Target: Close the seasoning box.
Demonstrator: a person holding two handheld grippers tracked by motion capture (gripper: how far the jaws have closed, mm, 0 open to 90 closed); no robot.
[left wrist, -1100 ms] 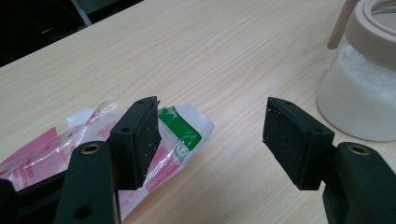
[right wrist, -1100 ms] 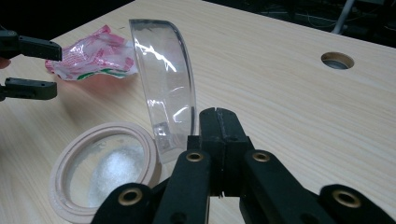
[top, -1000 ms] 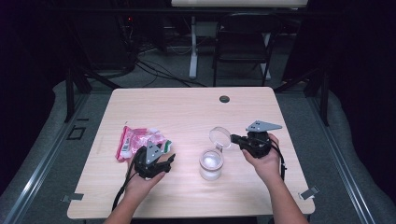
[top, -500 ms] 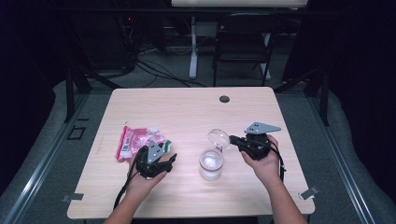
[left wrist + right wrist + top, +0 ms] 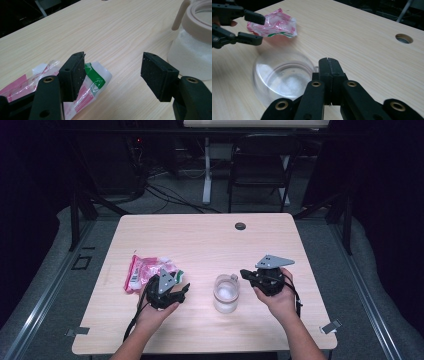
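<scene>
Right gripper (image 5: 328,65) clenched, seemingly pinching the clear lid (image 5: 280,76) over the jar (image 5: 226,293). Left gripper (image 5: 112,72) released, empty, just beside the pink packet (image 5: 30,80).

Clear jar (image 5: 226,293) holding white powder, pink-red-white packet (image 5: 145,271) with green patch, pale wood-grain table (image 5: 200,240).

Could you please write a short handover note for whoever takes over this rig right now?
Left gripper: jaws open, holding nothing, low over the table between the packet and the jar.
Right gripper: jaws shut on the edge of the clear lid, held over the jar.
Done: the jar holds white powder; the packet lies crumpled on the table.
Left: probably press the lid onto the jar's rim and let go. I cannot tell whether it is seated.
</scene>
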